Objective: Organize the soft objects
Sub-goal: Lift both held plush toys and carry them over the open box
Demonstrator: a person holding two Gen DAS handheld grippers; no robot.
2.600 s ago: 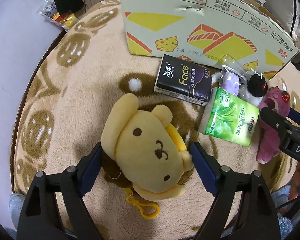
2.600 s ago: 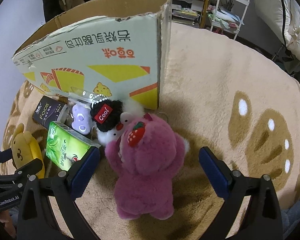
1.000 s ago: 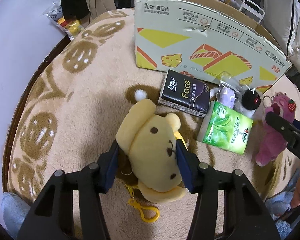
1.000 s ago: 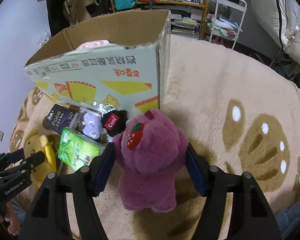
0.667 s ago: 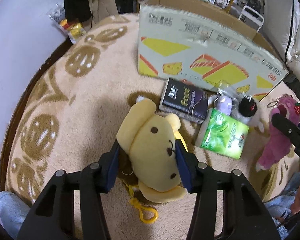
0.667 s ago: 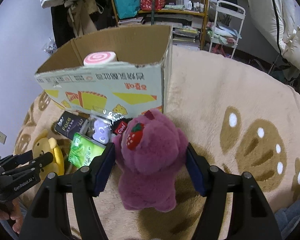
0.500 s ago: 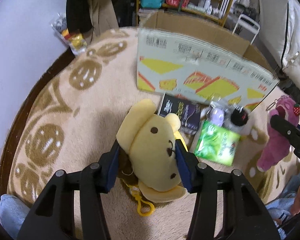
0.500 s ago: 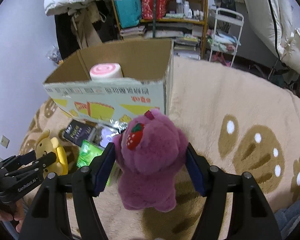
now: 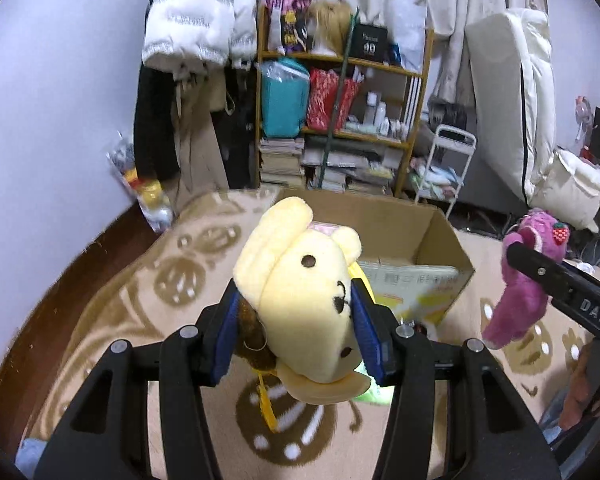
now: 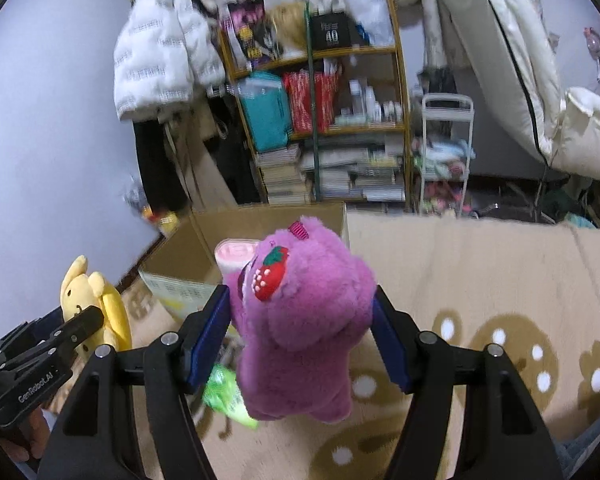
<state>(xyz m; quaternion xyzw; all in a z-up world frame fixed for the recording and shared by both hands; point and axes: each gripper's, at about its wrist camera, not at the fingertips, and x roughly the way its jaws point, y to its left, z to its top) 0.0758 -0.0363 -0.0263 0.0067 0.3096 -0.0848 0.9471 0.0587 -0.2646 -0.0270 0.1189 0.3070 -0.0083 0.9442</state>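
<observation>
Nearest in the left wrist view, the left gripper [image 9: 298,330] is pinching a yellow plush dog [image 9: 300,300] by the sides of its head, its blue pads [image 9: 225,334] pressing into the fabric. The toy is hanging clear of the beige rug [image 9: 140,300], and its yellow keychain clip [image 9: 269,404] is dangling below, blurred and partly hidden behind the chin. A brown patch at the toy's back is showing beside the left pad, and what it belongs to is hard to make out.

In the right wrist view, the right gripper [image 10: 302,338] is squeezing a purple plush bear [image 10: 304,328] across its body, likewise held off the rug. A strawberry patch [image 10: 270,272] is sitting on the bear's head; the bear's face is turned away and cannot be read. Below it, a green packet [image 10: 226,396] is lying on the rug, smeared by motion blur and half covered by the left finger.

Just beyond both toys, an open cardboard box [image 9: 400,240] is standing on the rug. Its near wall is largely hidden behind the plush dog in the left view. Inside, a pink-and-white round item [image 10: 236,254] is peeking out beside the bear's head, only its top showing.

Farther back, a wooden shelf [image 10: 340,120] crowded with books and bags is standing against the wall, next to a white puffer jacket [image 9: 196,16] hanging at the upper left. A white cart [image 9: 446,168] and a pale mattress [image 9: 508,100] are filling the right side, both cut off by the lens edge.
</observation>
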